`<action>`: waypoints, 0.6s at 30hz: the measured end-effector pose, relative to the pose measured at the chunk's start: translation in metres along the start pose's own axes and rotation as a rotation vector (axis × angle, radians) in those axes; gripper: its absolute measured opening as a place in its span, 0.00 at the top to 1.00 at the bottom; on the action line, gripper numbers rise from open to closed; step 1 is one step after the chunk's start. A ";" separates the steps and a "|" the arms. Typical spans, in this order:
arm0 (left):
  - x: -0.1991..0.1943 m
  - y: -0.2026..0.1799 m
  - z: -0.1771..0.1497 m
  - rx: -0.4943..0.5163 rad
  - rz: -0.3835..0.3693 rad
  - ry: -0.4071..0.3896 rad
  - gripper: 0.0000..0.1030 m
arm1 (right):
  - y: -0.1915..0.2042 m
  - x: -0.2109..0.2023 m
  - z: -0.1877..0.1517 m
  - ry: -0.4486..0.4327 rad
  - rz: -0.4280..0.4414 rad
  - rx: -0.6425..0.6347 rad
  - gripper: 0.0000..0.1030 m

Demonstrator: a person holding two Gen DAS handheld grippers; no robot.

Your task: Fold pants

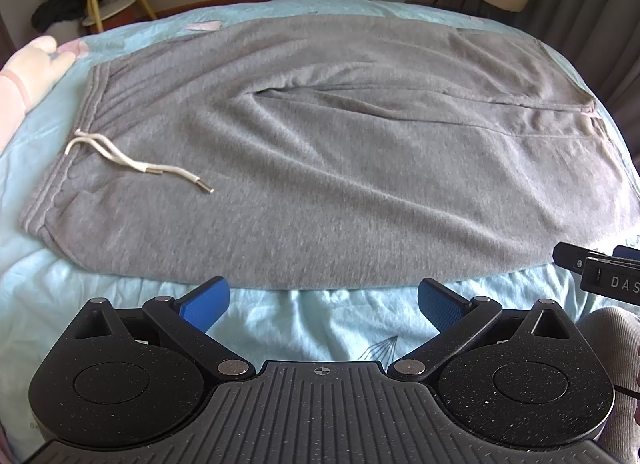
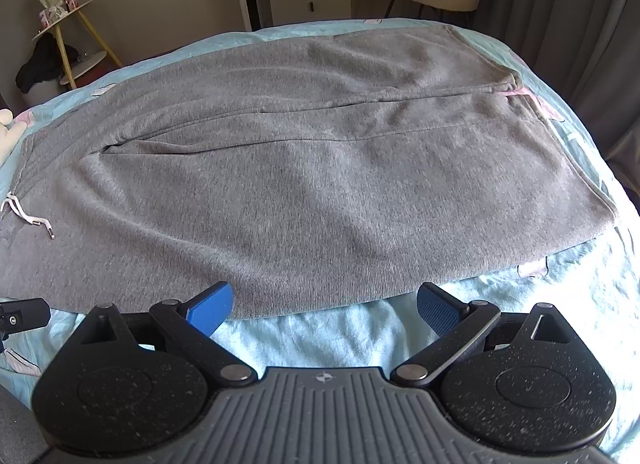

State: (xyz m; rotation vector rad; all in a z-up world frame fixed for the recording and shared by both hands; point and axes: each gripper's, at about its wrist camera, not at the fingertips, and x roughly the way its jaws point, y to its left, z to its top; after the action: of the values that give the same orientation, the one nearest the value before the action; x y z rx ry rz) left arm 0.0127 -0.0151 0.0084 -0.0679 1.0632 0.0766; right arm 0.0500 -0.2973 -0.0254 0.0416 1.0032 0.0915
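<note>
Two legs of grey pants point(image 1: 320, 151) lying crosswise, waistband left, hems right, both grippers' jaws spread empty

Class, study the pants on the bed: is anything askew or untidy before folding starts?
Mostly tidy: the grey pants lie flat on the blue bedspread. Only the white drawstring trails loose across the fabric, and small creases gather at the crotch. Both tongs hover open, untouching.

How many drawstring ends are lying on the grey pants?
2. The shorter end lies near the waistband at the left; the longer end reaches further along the pants. None seems hidden.
</note>
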 end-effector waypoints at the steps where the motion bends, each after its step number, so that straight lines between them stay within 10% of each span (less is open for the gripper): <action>1: 0.000 0.000 0.000 0.001 0.000 0.001 0.00 | 0.000 0.000 0.000 0.000 0.000 0.000 0.04; 18: 0.009 0.006 0.001 -0.018 -0.003 0.016 0.00 | 0.001 0.005 0.001 0.002 0.009 -0.002 0.04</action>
State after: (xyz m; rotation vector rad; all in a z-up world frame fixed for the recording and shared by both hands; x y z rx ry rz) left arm 0.0174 -0.0090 0.0008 -0.0859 1.0780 0.0831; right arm 0.0532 -0.2958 -0.0294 0.0443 1.0050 0.1005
